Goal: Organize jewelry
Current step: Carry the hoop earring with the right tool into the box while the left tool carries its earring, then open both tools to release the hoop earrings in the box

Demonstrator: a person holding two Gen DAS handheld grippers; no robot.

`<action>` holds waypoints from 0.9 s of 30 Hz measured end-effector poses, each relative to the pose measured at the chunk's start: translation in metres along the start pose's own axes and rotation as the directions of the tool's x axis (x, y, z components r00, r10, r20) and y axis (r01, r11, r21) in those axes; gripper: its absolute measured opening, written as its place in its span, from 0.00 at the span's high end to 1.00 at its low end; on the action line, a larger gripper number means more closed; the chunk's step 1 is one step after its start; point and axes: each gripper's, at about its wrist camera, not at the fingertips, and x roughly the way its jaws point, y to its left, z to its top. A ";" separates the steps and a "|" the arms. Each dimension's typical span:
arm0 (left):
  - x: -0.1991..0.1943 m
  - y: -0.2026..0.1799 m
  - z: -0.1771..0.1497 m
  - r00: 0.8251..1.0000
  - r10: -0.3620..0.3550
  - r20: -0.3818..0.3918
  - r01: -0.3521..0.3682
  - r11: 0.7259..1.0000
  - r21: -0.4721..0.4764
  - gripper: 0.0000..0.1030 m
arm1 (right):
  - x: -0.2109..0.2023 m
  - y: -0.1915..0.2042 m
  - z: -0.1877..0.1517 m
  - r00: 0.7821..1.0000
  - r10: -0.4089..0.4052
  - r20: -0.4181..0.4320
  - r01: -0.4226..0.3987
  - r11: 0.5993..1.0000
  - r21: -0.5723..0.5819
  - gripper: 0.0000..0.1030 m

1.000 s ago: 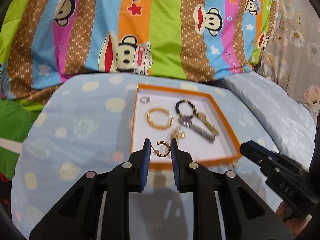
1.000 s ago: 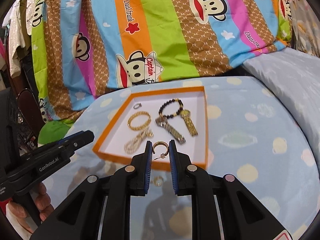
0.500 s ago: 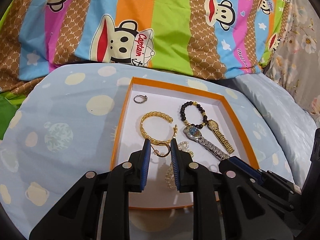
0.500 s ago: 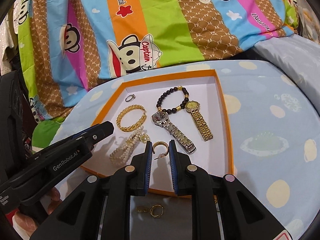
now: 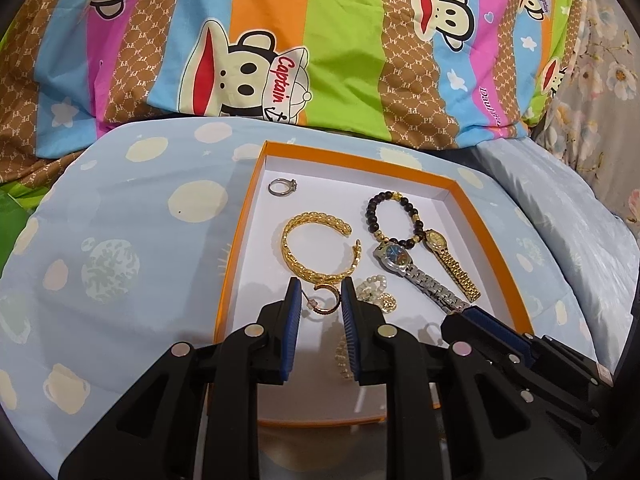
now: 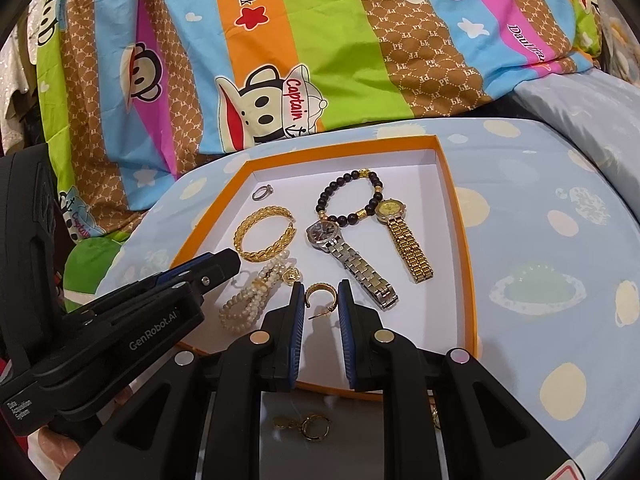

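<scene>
now, left tool [image 5: 320,300] pinching gold hoop earring [image 5: 325,300], right tool [image 6: 319,298] pinching second hoop earring [image 6: 319,295], both over orange tray [image 5: 240,240]

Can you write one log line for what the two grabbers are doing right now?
left hand-held gripper: holds gold hoop earring | right hand-held gripper: holds matching hoop earring | both over orange tray

Black hand-held gripper [image 6: 319,300], blue ribbed pads [image 6: 296,320], silver round screws
</scene>
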 end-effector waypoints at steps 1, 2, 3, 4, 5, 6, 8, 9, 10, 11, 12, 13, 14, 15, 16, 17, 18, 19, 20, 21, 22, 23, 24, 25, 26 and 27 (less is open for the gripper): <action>0.000 0.000 0.000 1.000 0.002 -0.001 -0.002 1.000 0.000 0.81 | 0.000 0.000 0.000 1.000 -0.001 -0.002 0.001 1.000 -0.002 0.84; 0.000 0.000 0.000 1.000 0.004 -0.001 -0.004 1.000 0.001 0.81 | 0.001 0.000 0.000 1.000 -0.003 -0.003 0.003 1.000 -0.004 0.84; 0.000 0.000 0.000 1.000 0.002 0.000 -0.002 1.000 0.001 0.80 | 0.001 0.000 0.001 1.000 -0.005 -0.003 0.005 1.000 -0.005 0.84; 0.000 0.001 0.000 1.000 0.002 0.001 -0.002 1.000 -0.001 0.80 | 0.000 0.000 0.001 1.000 -0.008 -0.002 0.008 1.000 -0.004 0.84; 0.000 0.001 0.000 1.000 0.003 0.004 -0.003 1.000 -0.002 0.81 | 0.000 0.000 0.001 1.000 -0.007 0.000 0.007 1.000 -0.003 0.84; 0.000 0.001 0.000 1.000 0.006 0.007 -0.006 1.000 -0.004 0.80 | 0.000 -0.001 0.001 1.000 -0.007 0.002 0.007 1.000 0.000 0.83; 0.000 0.002 0.001 1.000 0.010 0.006 -0.010 1.000 -0.012 0.80 | -0.001 -0.001 0.000 1.000 -0.006 0.004 0.006 1.000 0.001 0.83; 0.001 0.003 0.001 1.000 0.009 0.004 -0.009 1.000 -0.017 0.80 | -0.001 -0.001 0.000 1.000 -0.006 0.007 0.006 1.000 0.001 0.83; 0.001 0.004 0.001 1.000 0.009 0.004 -0.009 1.000 -0.021 0.80 | -0.002 -0.001 0.000 1.000 -0.004 0.010 0.004 1.000 0.001 0.83; 0.000 0.005 0.001 1.000 0.007 0.008 -0.007 1.000 -0.027 0.79 | -0.003 -0.001 0.000 1.000 -0.004 0.015 0.004 1.000 0.001 0.83; -0.002 0.006 0.002 1.000 0.005 0.015 -0.004 0.999 -0.033 0.78 | -0.005 -0.002 0.000 1.000 -0.003 0.025 0.003 1.000 0.002 0.83; -0.004 0.007 0.002 1.000 0.001 0.026 0.000 0.999 -0.040 0.76 | -0.007 -0.002 0.000 0.999 0.000 0.036 0.000 1.000 0.006 0.82; -0.006 0.008 0.003 0.999 -0.001 0.034 0.002 0.999 -0.044 0.76 | -0.009 -0.003 0.000 0.999 0.001 0.046 -0.002 1.000 0.010 0.82; -0.012 0.011 0.003 0.998 -0.007 0.057 0.010 0.998 -0.055 0.76 | -0.013 -0.006 -0.001 0.998 0.003 0.067 -0.004 1.000 0.020 0.81; -0.017 0.013 0.004 0.997 -0.011 0.072 0.016 0.998 -0.064 0.73 | -0.018 -0.008 -0.001 0.996 0.001 0.088 -0.004 1.000 0.028 0.81; -0.021 0.016 0.004 0.996 -0.014 0.084 0.020 0.997 -0.072 0.67 | -0.024 -0.010 -0.001 0.994 -0.012 0.109 0.009 0.999 0.032 0.81; -0.027 0.019 0.004 0.995 -0.017 0.095 0.025 0.996 -0.083 0.64 | -0.028 -0.012 -0.002 0.992 -0.025 0.122 0.021 0.999 0.033 0.80; -0.032 0.023 0.002 0.995 -0.016 0.102 0.026 0.995 -0.091 0.64 | -0.035 -0.015 -0.003 0.990 -0.038 0.134 0.033 0.999 0.034 0.77; -0.035 0.025 0.002 0.994 -0.014 0.105 0.024 0.995 -0.095 0.64 | -0.043 -0.018 -0.005 0.988 -0.047 0.147 0.042 0.998 0.037 0.73; -0.042 0.029 0.000 0.994 -0.006 0.113 0.017 0.995 -0.097 0.64 | -0.049 -0.021 -0.006 0.986 -0.054 0.156 0.048 0.998 0.043 0.72; -0.047 0.032 -0.003 0.993 0.003 0.117 0.009 0.995 -0.101 0.63 | -0.056 -0.026 -0.009 0.984 -0.061 0.164 0.053 0.997 0.054 0.68; -0.052 0.035 -0.007 0.993 0.008 0.119 0.005 0.994 -0.106 0.61 | -0.062 -0.031 -0.013 0.984 -0.066 0.167 0.056 0.996 0.065 0.65; -0.057 0.038 -0.012 0.993 0.010 0.118 0.003 0.994 -0.109 0.59 | -0.068 -0.036 -0.020 0.984 -0.073 0.161 0.061 0.995 0.080 0.65; -0.064 0.042 -0.021 0.994 0.019 0.112 -0.007 0.994 -0.109 0.56 | -0.072 -0.040 -0.025 0.985 -0.077 0.153 0.064 0.994 0.088 0.65; -0.067 0.043 -0.027 0.994 0.024 0.108 -0.013 0.994 -0.106 0.55 | -0.074 -0.043 -0.029 0.986 -0.079 0.144 0.066 0.993 0.095 0.65; -0.073 0.044 -0.037 0.995 0.030 0.099 -0.020 0.995 -0.096 0.55 | -0.077 -0.046 -0.036 0.988 -0.080 0.131 0.067 0.992 0.105 0.65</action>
